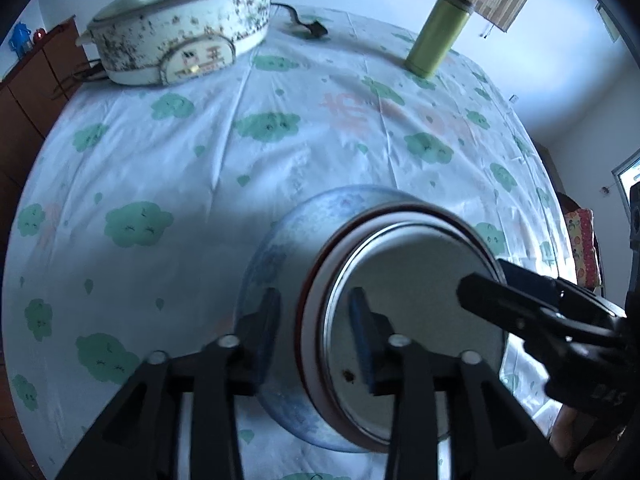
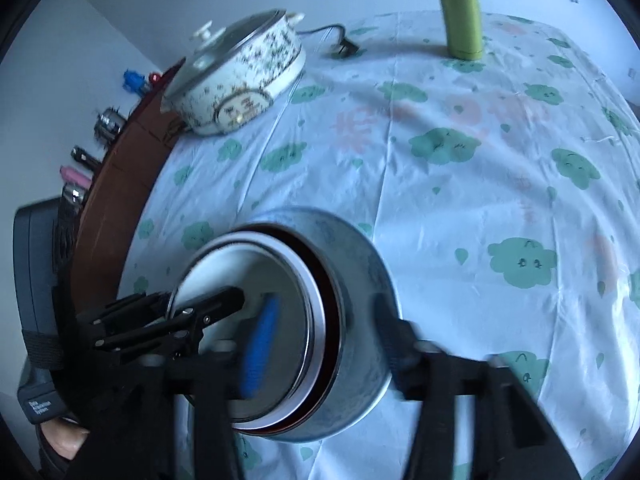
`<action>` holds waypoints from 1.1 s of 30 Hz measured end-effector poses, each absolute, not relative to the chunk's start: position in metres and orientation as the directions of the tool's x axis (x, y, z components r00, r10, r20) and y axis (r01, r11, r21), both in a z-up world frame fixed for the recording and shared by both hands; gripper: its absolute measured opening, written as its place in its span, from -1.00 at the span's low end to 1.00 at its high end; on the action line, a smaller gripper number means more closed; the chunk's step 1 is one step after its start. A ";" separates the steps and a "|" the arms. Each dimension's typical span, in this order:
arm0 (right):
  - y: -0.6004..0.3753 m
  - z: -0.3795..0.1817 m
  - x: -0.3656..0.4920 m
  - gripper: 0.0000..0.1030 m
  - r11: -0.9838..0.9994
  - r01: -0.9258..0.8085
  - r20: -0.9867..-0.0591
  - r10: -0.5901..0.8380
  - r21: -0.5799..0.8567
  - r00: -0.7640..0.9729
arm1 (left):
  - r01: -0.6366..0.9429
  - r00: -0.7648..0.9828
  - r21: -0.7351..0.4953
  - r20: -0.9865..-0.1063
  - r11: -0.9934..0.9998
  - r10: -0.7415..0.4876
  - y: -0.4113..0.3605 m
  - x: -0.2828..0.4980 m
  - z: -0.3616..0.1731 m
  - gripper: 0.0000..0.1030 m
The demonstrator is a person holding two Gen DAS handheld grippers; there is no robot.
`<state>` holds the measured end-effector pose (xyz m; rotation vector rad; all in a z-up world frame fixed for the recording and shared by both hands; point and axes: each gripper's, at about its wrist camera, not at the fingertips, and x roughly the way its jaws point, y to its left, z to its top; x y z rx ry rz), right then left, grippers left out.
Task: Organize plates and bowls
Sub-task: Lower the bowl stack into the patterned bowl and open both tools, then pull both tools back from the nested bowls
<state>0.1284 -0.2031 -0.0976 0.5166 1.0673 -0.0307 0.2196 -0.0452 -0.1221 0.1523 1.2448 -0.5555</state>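
Observation:
A stack of nested bowls is held between both grippers above the table: a blue-patterned outer bowl (image 1: 272, 264), a red-rimmed bowl (image 1: 316, 280) inside it and a white one (image 1: 416, 288) innermost. My left gripper (image 1: 316, 332) straddles the near-left rim of the stack, one finger outside, one blue-padded finger inside. In the right wrist view the same stack (image 2: 356, 280) sits in my right gripper (image 2: 324, 332), which straddles the rim the same way. The other gripper reaches into the bowl from the side in each view.
A speckled white electric pot with a glass lid (image 1: 180, 36) stands at the far left of the cloud-print tablecloth (image 1: 280, 152), its cord beside it. A green cylinder flask (image 1: 436, 36) stands at the far edge. A brown cabinet (image 2: 116, 184) borders the table's left.

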 end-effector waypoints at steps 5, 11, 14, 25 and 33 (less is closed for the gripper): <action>-0.207 -0.085 0.117 0.36 0.868 0.282 -0.817 0.211 0.409 0.536 | 0.478 0.289 -0.128 -0.911 0.869 -0.293 -0.041 0.214 -0.104 0.32; -0.204 -0.075 0.100 0.36 0.879 0.284 -0.806 0.168 0.383 0.567 | 0.451 0.328 -0.100 -0.906 0.887 -0.269 -0.031 0.204 -0.095 0.32; -0.201 -0.069 0.087 0.36 0.885 0.282 -0.788 0.138 0.370 0.600 | 0.441 0.363 -0.070 -0.898 0.895 -0.249 -0.025 0.193 -0.088 0.33; -0.185 -0.055 0.055 0.36 0.887 0.284 -0.742 0.092 0.364 0.664 | 0.404 0.455 -0.027 -0.861 0.914 -0.227 0.002 0.160 -0.066 0.40; -0.160 -0.043 0.041 0.36 0.898 0.295 -0.711 0.028 0.327 0.703 | 0.420 0.498 -0.003 -0.836 0.908 -0.233 0.017 0.148 -0.062 0.42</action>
